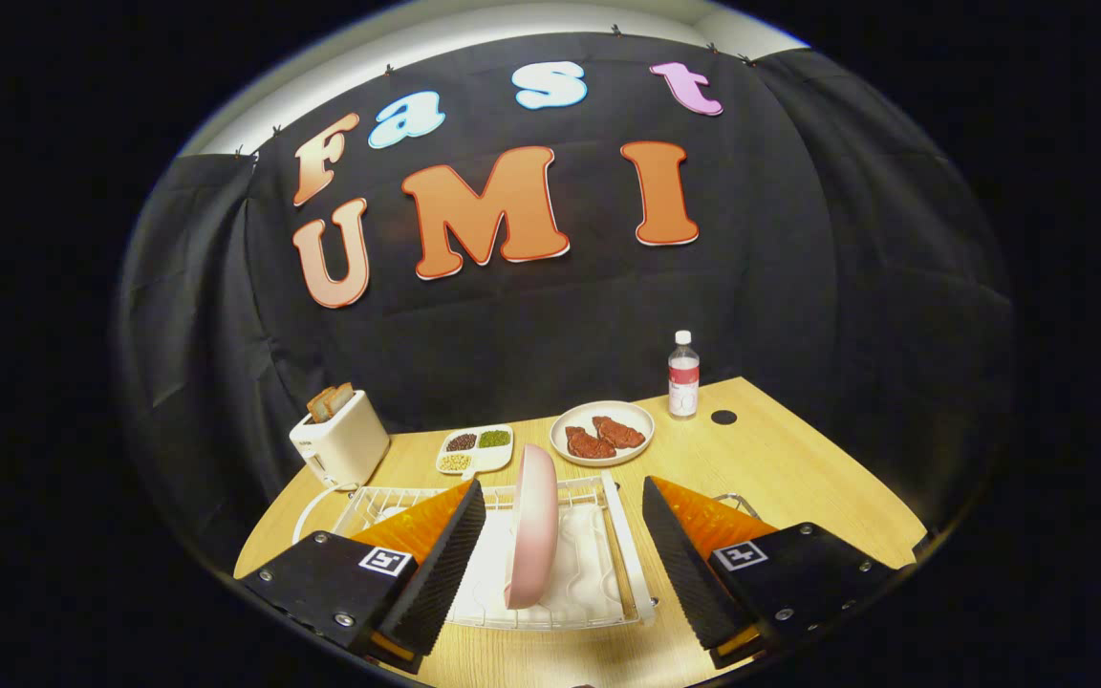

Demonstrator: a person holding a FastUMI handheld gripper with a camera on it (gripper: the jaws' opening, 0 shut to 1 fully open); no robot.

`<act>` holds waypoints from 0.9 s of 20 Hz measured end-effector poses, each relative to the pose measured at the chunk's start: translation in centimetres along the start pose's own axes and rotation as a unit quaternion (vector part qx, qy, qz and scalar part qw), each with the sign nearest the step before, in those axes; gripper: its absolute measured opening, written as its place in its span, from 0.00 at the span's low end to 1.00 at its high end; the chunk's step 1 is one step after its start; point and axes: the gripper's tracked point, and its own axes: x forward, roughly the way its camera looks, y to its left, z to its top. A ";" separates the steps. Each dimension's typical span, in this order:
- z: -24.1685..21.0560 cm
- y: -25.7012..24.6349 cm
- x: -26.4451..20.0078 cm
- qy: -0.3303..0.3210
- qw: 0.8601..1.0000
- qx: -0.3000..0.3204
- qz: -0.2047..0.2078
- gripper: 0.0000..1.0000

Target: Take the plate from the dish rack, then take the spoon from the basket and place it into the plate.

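The claw [565,549] stands wide apart, nothing pinched, and right in the gap between its fingers is the plate [531,526], pink, standing upright on its edge in the dish rack [629,549]. Neither finger touches the plate; there is clear space on both sides of it. The rack is a white wire frame sitting on the wooden tabletop [799,478], with a pale tray under the plate. Just beyond the plate, a small divided dish [475,450] holds dark, green and yellowish bits in separate wells. Beside that, further from the plate, a round dish [602,433] carries two reddish-brown pieces of meat. Past that dish a clear bottle [683,376] with a white cap stands upright, near the booth's black wall. Off to the other side of the plate, a cream toaster [340,441] sits with bread slices poking out of its slot.
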 end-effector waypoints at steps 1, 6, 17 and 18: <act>-0.6 0.1 0.7 0.011 1.000 0.001 -0.002 0.98; -2.8 1.5 4.1 0.050 0.998 0.023 0.002 0.99; -6.2 1.5 8.7 0.116 0.992 0.041 -0.033 0.59; -6.6 1.1 8.8 0.124 0.990 0.042 -0.042 0.50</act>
